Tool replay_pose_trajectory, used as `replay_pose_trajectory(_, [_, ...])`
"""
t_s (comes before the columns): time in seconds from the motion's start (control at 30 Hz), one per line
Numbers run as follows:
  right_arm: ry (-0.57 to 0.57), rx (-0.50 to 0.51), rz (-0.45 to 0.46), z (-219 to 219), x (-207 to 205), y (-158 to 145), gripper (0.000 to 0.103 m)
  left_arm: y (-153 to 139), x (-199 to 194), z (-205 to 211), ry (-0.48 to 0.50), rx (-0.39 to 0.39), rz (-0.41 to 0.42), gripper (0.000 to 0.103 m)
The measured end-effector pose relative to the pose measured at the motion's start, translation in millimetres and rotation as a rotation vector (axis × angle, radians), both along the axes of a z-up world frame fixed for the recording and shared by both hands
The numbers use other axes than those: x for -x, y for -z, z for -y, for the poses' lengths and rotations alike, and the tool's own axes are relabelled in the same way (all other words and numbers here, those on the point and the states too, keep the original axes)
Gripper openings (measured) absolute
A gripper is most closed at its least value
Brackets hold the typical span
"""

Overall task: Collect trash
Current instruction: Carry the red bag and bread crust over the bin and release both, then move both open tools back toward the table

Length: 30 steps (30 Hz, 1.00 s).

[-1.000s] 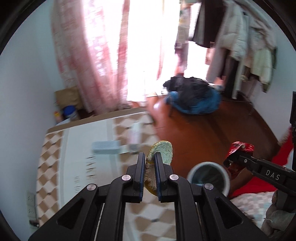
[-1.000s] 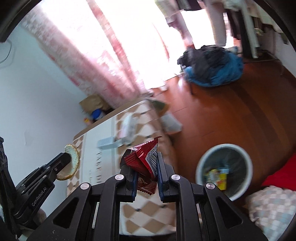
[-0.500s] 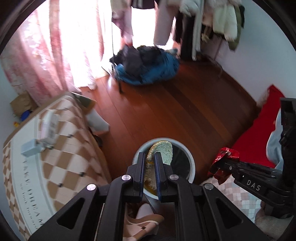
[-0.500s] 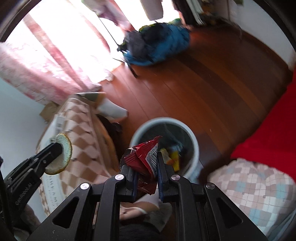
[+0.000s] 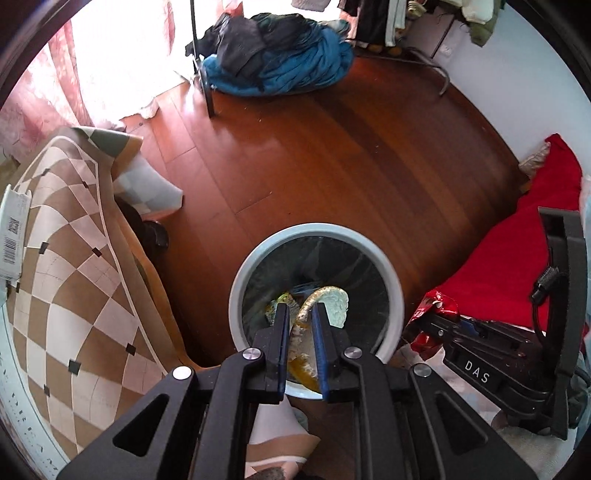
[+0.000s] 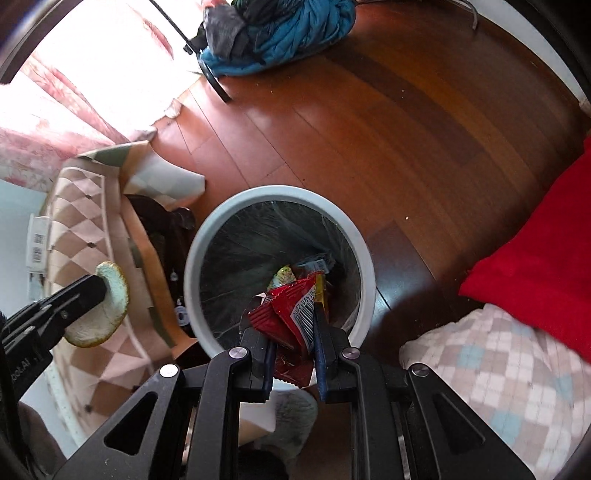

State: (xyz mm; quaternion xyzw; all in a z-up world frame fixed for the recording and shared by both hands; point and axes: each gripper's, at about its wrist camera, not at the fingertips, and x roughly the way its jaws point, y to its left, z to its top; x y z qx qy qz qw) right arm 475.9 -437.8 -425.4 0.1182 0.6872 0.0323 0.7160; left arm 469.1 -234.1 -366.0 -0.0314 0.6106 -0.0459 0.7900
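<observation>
Claws are both hovering over the bin (image 5: 236, 291); left claw (image 5: 300, 317) is pinching a peel (image 5: 334, 301), right claw (image 6: 293, 326) is clamping a red wrapper (image 6: 284, 314) — an off-centre release is risking floor litter.

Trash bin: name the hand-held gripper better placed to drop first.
Right. The right hand-held gripper holds its red wrapper over the trash bin; seen from there, the left one's peel hangs outside the rim.

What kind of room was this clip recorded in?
Most likely a lived-in bedroom at home. Clothes hang on a rack against the far wall, a heap of blue bedding lies on the wooden floor, and a small bin stands beside a cloth-covered table.
</observation>
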Motion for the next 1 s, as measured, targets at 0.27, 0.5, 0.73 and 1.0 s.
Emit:
replay_pose_trajectory(0.27, [-0.021,0.031,-0.037,-5.6,-7.5,23.1,0.076,9.2,-0.8,-8.2,-0.027,-0.043,-0.001,0.088])
replay_pose_trajectory(0.5, [-0.032,0.116,-0.043,-7.2,-1.5,17.0,0.103,12.3,2.6,-16.8,-0.045,-0.096,0.000,0.096])
replay_pose_trajectory(0.73, [-0.039,0.156,-0.009,-7.8,5.5,-9.2,0.103,6.1,11.8,-23.9,-0.064,-0.111,0.009,0.096])
replay_pose_trajectory(1.0, [-0.024,0.155,0.048,-10.1,22.0,-53.5,0.103,-20.1,25.8,-30.1,-0.087,-0.111,0.048,0.096])
